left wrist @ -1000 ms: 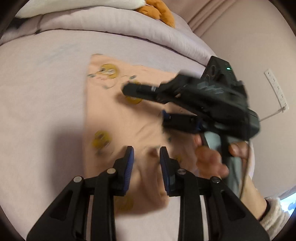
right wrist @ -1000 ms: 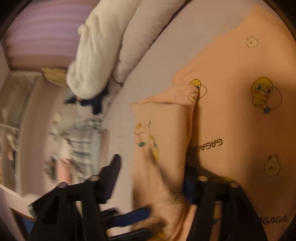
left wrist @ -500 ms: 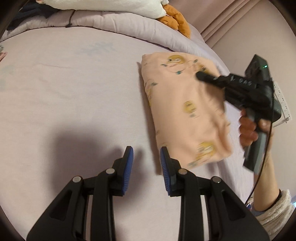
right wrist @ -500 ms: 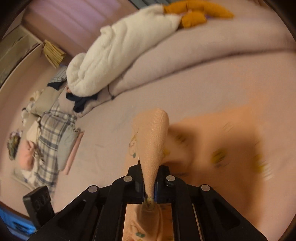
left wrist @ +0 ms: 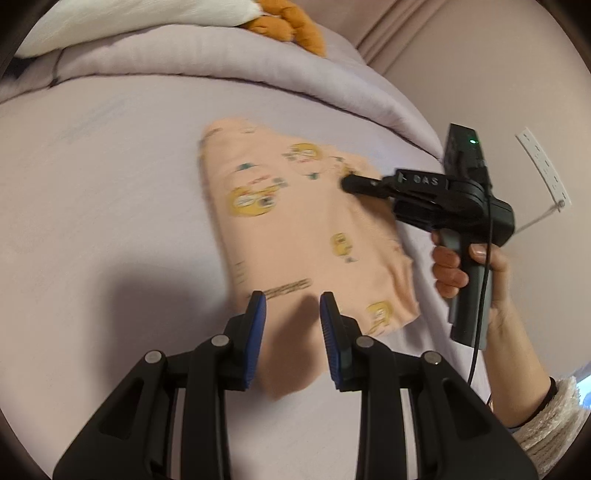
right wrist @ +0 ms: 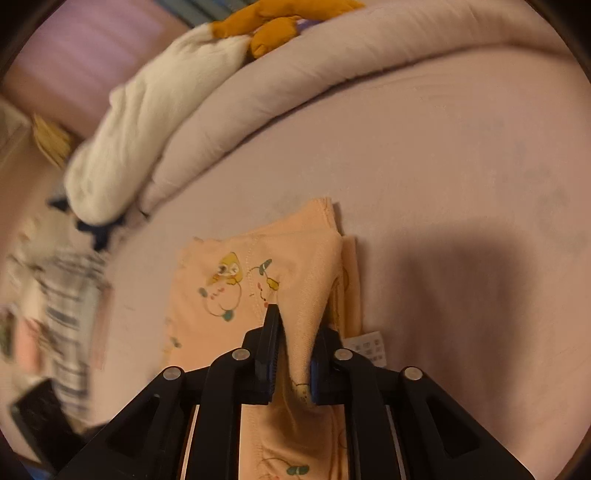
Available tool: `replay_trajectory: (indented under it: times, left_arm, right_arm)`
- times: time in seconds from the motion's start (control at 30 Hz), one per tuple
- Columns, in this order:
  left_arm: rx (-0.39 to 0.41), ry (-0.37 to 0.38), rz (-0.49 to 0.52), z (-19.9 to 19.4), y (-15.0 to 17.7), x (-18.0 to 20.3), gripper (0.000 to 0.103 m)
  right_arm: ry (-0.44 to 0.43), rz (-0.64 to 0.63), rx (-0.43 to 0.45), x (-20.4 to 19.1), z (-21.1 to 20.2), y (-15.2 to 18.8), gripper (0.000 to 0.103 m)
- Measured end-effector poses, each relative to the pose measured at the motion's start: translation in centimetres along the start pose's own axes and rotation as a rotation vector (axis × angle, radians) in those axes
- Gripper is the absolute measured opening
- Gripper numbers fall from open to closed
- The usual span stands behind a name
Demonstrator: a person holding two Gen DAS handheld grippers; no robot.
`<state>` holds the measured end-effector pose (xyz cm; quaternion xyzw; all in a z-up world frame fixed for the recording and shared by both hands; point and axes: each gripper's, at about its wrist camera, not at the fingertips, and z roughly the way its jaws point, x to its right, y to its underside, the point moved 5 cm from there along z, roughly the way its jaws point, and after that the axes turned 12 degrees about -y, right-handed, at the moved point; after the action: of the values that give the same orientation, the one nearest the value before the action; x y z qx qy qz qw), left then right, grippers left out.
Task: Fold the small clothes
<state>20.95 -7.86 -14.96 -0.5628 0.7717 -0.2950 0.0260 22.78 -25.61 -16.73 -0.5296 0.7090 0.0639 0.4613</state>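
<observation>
A peach garment (left wrist: 295, 236) printed with yellow ducks lies folded on the lilac bed sheet (left wrist: 110, 206). My left gripper (left wrist: 291, 306) hangs open just above its near corner, and the blue pads (left wrist: 258, 332) touch no cloth. The right gripper (left wrist: 349, 182), held by a hand (left wrist: 458, 269), reaches the garment's far right corner. In the right wrist view that gripper (right wrist: 299, 325) pinches a raised fold of the garment (right wrist: 229, 288). Its jaws are opening slightly, with the fold still pressed between them. A white care label (right wrist: 367, 345) shows beside the fold.
A rolled lilac duvet (left wrist: 221, 55) runs along the far side of the bed, with a white plush (right wrist: 147, 122) and an orange toy (left wrist: 291, 26) on it. Striped clothes (right wrist: 70, 317) are piled at the left. A wall outlet strip (left wrist: 543, 166) is on the right.
The right gripper went from open beside the garment's edge to shut on a fold, and lifted it. My left gripper drifted off over bare sheet, then came back over the garment's near corner.
</observation>
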Motion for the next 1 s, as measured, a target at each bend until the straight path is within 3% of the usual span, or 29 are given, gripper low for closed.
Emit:
replay_trajectory:
  times: [0.13, 0.27, 0.37, 0.43, 0.5, 0.63, 0.8, 0.87, 1.0]
  left_arm:
    - [-0.004, 0.005, 0.059, 1.2, -0.2, 1.9, 0.030]
    - [-0.043, -0.007, 0.057, 2.6, 0.3, 1.5, 0.030]
    - [-0.053, -0.003, 0.058, 3.0, 0.3, 1.3, 0.030]
    - [-0.055, -0.002, 0.061, 2.9, 0.3, 1.2, 0.030]
    - [-0.056, -0.002, 0.060, 2.8, 0.3, 1.1, 0.030]
    - [-0.058, -0.005, 0.057, 3.1, -0.4, 1.1, 0.030]
    - [-0.056, -0.020, 0.062, 3.1, -0.2, 1.1, 0.030]
    - [-0.053, -0.033, 0.066, 3.1, 0.0, 1.2, 0.030]
    - [-0.041, -0.058, 0.088, 3.1, 0.4, 1.6, 0.030]
  right_arm:
    - [-0.135, 0.058, 0.061, 0.6, -0.1, -1.5, 0.033]
    - [-0.200, 0.093, 0.116, 0.0, 0.6, -2.8, 0.034]
    - [-0.202, 0.056, 0.191, -1.4, -0.2, -3.9, 0.034]
    - [-0.165, 0.021, 0.262, -1.9, -1.7, -4.6, 0.034]
    - [-0.124, -0.005, 0.279, -2.3, -2.6, -4.7, 0.034]
    - [-0.016, -0.164, 0.195, -4.2, -3.6, -2.6, 0.034]
    - [0.067, -0.370, 0.027, -6.4, -3.2, 3.7, 0.034]
    - [0.066, -0.420, -0.030, -7.2, -2.5, 6.2, 0.029]
    - [0.152, -0.543, -0.074, -7.8, -1.9, 9.1, 0.026]
